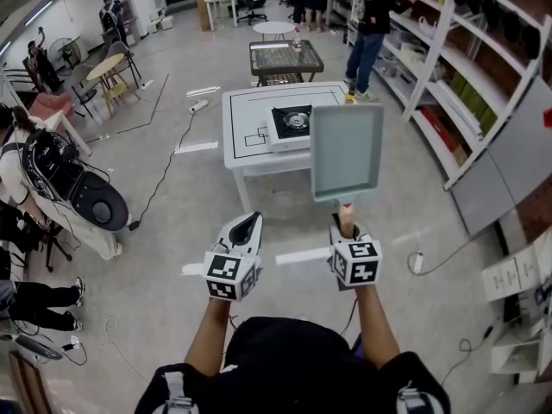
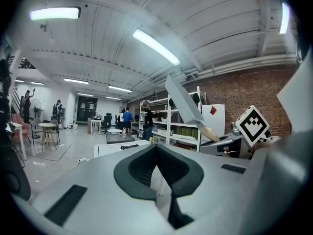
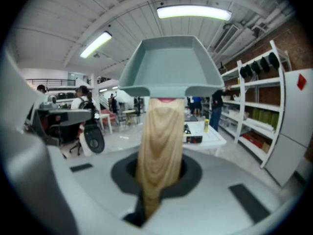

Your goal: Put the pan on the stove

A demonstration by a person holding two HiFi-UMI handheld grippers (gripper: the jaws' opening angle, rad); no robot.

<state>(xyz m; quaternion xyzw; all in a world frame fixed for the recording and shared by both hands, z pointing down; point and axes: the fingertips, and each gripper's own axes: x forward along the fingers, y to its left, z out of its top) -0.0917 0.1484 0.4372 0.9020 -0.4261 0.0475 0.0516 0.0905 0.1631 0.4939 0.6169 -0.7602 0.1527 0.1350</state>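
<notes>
The right gripper's (image 3: 159,190) jaws are closed tight on the pan's wooden handle (image 3: 160,141), which rises straight out from between them. Beyond the handle the pan (image 1: 347,149) itself, a square grey-green one with raised sides, is held up in the air with its open face toward the person. Nothing supports it except this grip.

The left gripper's (image 2: 157,177) jaws are pressed together with nothing between them. It hangs level beside the right one and plays no part in the carry.

The stove (image 1: 293,123), a small single-burner one, sits on the white table (image 1: 246,158), and its burner is bare. The pan is well short of the stove, on the person's side of it and a little to its right (in the head view it only overlaps the table's near edge).

Picking up looks done, since the pan is firmly in hand. What is left is most of the job: closing the floor gap to the stove, lowering the pan flat onto the burner, and letting go of the handle.
</notes>
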